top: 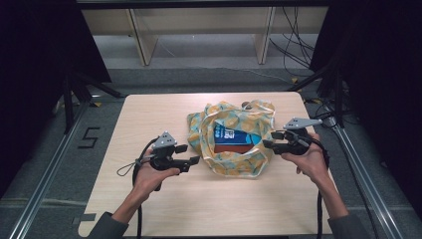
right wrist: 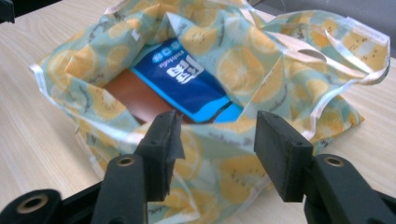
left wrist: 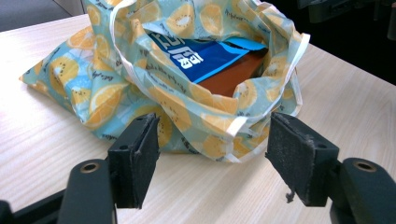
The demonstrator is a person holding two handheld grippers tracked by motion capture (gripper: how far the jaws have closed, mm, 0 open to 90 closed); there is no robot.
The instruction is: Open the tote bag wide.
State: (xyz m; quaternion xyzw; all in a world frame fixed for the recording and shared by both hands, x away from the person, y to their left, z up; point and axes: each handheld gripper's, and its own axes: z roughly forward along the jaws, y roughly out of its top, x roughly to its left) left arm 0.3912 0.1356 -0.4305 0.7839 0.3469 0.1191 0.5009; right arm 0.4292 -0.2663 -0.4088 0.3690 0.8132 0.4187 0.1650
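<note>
A soft fabric bag printed with orange slices on a pale blue-green ground (top: 231,137) lies slumped near the middle of the light wooden table (top: 149,114), slightly toward its far edge. Its mouth gapes upward, showing a blue packet with white lettering (top: 230,136) resting on a flat red-brown item (top: 230,148). The left hand-held gripper (top: 190,154) sits just beside the bag's left side; its jaws stand apart with nothing between them, the pale-trimmed rim (left wrist: 236,125) lying just beyond the pads. The right hand-held gripper (top: 271,139) is at the bag's right side, jaws likewise parted, with rim fabric (right wrist: 215,133) lying between and beyond the pads but not pinched.

Risks, as judged: the limp cloth may fold away as either gripper closes, so the pads catch only the trim or a single layer and slip off. An uneven pull from one side could drag the whole bag across the smooth table or tip the blue packet out of the open mouth.
</note>
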